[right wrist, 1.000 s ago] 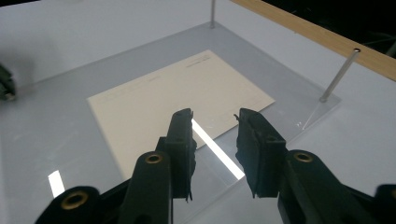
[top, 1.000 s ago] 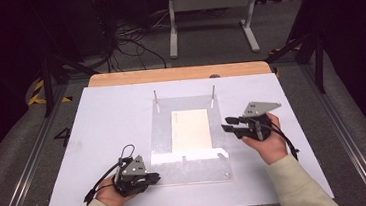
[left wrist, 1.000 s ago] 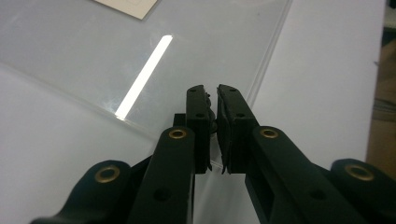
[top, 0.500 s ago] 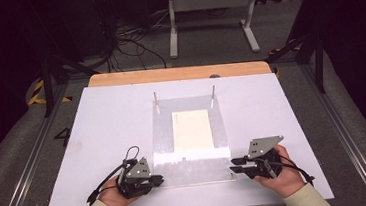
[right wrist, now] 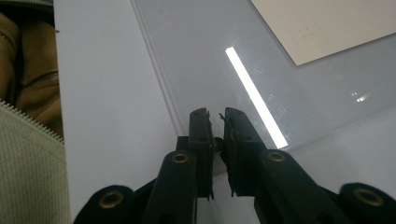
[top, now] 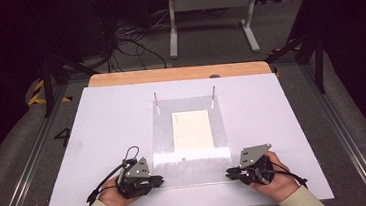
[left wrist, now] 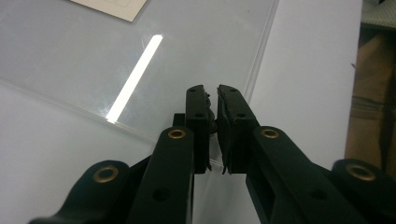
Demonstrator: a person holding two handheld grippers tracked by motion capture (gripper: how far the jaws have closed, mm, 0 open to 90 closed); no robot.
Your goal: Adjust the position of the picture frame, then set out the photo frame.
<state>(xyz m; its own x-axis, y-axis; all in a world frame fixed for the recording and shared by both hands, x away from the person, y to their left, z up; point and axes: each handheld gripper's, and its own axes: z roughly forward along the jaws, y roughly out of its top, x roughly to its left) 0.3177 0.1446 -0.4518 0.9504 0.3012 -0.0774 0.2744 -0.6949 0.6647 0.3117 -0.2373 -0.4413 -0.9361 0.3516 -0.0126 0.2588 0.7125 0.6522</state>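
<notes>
Here, a person seated at a white tabletop [top: 99,140] held a two-jaw tool in each hand, both resting near the front edge on either side of a clear plastic sheet [top: 163,135]. The sheet lay flat at the middle of the tabletop, with a cream paper card [top: 191,130] lying within its outline and two thin metal pins [top: 156,101] standing upright at its far corners.

The left tool [top: 156,180] sat at the sheet's near left corner, jaws pointing inward toward the sheet. In the left gripper view, the left tool [left wrist: 212,100] had its jaws drawn nearly together, only a narrow slit between them, their tips over the corner edge of the sheet [left wrist: 93,65]; nothing could be seen held between them.

The right tool [top: 228,172] mirrored it at the near right corner, a grey three-cornered plate [top: 252,153] on top and a cable trailing behind the hand. In the right gripper view, the right tool [right wrist: 215,114] likewise had its jaws narrowed to a thin gap over the sheet's edge [right wrist: 205,65], beside a bright strip of reflected light [right wrist: 254,98]. A corner of the card [right wrist: 322,23] showed farther off.

Beyond the tabletop, a white metal stand [top: 211,15] and loose cables [top: 130,40] lay on the grey floor.
</notes>
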